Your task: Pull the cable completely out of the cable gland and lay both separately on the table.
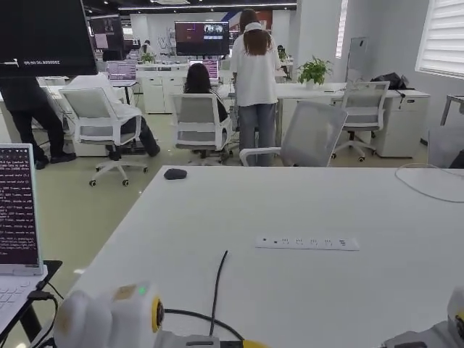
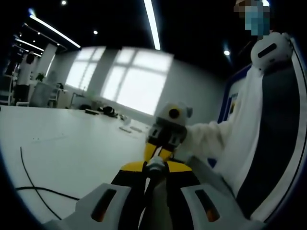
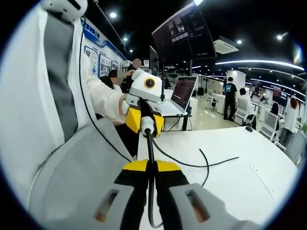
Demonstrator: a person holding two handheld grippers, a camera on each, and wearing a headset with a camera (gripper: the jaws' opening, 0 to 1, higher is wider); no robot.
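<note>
Black cable (image 3: pixel 149 148) runs straight between grippers, just off near edge of white table (image 3: pixel 230 158). Right gripper (image 3: pixel 149 184) clamped on cable. Left gripper (image 2: pixel 154 175) pinching pale cable gland (image 3: pixel 147 127). Cable tail lies on table.

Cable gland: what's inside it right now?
The black cable runs from the right tongs straight into the white cable gland, which the left tongs grip. How far it reaches inside is hidden by the gland and the yellow jaws.

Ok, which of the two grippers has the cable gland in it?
The left gripper: the whitish cable gland sits between its jaws, while the right gripper is shut on the thin black cable alone.
</note>
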